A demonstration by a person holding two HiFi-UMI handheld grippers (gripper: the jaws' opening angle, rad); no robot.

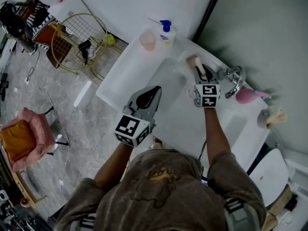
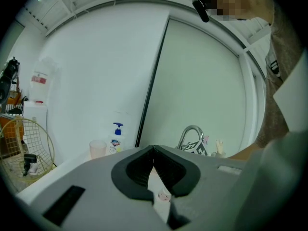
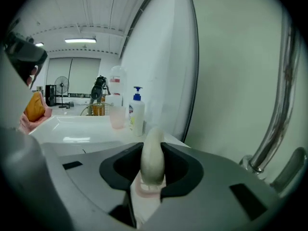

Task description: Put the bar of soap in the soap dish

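My right gripper [image 1: 198,67] is over the back of the white sink [image 1: 168,81], close to the faucet [image 1: 233,78], and is shut on the cream bar of soap [image 1: 194,60]. In the right gripper view the soap [image 3: 154,160] stands on edge between the dark pads of my right gripper [image 3: 152,147]. A pale pink rim [image 3: 144,189] shows just under it; I cannot tell whether it is the soap dish. My left gripper [image 1: 155,91] hangs over the basin's left side. Its jaws [image 2: 153,150] meet at the tips with nothing held.
A pump bottle [image 1: 166,32] and a pink cup [image 1: 147,40] stand at the sink's back left corner. A pink object [image 1: 246,96] lies right of the faucet. A wire basket [image 1: 79,42] sits on the floor to the left. A wall rises directly behind the faucet.
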